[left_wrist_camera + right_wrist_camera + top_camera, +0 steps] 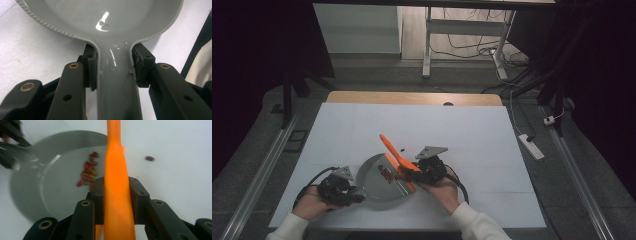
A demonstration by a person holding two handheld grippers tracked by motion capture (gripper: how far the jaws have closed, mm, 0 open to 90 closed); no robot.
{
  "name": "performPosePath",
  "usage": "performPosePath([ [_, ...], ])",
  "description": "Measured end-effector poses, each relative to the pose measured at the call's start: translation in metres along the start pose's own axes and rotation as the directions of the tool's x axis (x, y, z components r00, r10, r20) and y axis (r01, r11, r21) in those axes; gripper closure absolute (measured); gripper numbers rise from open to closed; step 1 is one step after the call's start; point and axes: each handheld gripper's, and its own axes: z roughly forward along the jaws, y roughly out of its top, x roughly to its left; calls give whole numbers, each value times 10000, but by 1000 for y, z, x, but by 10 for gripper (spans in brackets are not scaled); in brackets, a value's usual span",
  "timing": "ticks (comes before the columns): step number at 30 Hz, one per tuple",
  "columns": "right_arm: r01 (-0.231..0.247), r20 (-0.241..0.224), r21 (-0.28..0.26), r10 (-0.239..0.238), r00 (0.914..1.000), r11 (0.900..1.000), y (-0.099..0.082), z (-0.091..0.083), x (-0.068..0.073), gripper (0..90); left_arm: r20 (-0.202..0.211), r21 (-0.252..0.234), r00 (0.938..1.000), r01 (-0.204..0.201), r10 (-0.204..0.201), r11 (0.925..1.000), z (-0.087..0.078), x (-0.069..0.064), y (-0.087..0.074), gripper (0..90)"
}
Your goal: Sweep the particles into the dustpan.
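In the high view, a grey dustpan (379, 182) is seen lying on the white surface (472, 135), red bits (387, 173) gathered inside. In the left gripper view, the left claw (113, 67) is pinched on the dustpan's handle (116, 82). In the right gripper view, the right claw (117, 195) is clamped on an orange brush (117, 182); one stray bit (150, 158) remains outside, so sweeping is judged unfinished, and a reach beyond it is called for next.

A white surface (362, 125) with a wooden far edge (412, 97); beyond it a white desk frame (428, 45) over tangled cables (472, 47); a power strip (530, 145) on the grey floor (592, 165).
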Motion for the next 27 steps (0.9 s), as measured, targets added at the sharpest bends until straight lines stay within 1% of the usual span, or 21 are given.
performPosePath([
  [1,8,-144,-97,-9,9999,10000,1,0,2,694,10,8,10000,5,-5,10000,0,0,0,616],
  [2,-184,-529,-171,175,9984,9997,3,0,3,694,25,19,10000,4,-4,10000,0,0,0,616],
  [3,-368,-965,-235,344,9947,9990,4,0,4,695,26,23,10000,4,-4,10000,0,0,0,616],
  [4,-434,-1156,-270,400,9925,9987,4,0,6,694,24,20,10000,2,-2,10000,0,0,0,616],
  [5,-245,-1148,-352,203,9932,9991,6,-1,9,694,37,6,10000,9,-9,10000,0,0,0,616],
  [6,-26,-1030,-449,-20,9947,9990,7,-1,10,694,37,-6,10000,18,-18,10000,0,0,0,616],
  [7,88,-915,-545,-138,9957,9985,8,-3,11,694,48,-10,10000,19,-19,10000,0,0,0,616],
  [10,-4,-613,-896,-51,9981,9960,9,-10,4,694,95,7,10000,24,-24,10000,1,1,-1,615],
  [14,108,177,-954,-91,9998,9954,7,-17,-10,694,59,3,10000,45,-45,10000,1,1,-1,615],
  [16,80,341,-922,-49,9994,9957,6,-19,-16,694,24,-11,10000,23,-23,10000,0,2,-1,616],
  [17,66,483,-918,-22,9988,9958,5,-20,-19,694,47,-83,9999,159,-158,9998,0,2,-1,616],
  [21,75,874,-915,6,9962,9958,5,-20,-28,694,-27,-207,9996,277,-277,9994,-1,3,-1,615],
  [22,52,937,-925,35,9956,9957,5,-20,-30,694,-47,-226,9997,227,-228,9995,-1,4,-1,616],
  [24,97,1131,-922,8,9936,9957,7,-18,-35,694,-67,-289,9996,263,-265,9992,-1,4,0,616],
  [27,185,1470,-928,-47,9891,9955,12,-14,-43,694,-52,-367,9992,400,-403,9985,-1,6,0,616],
])
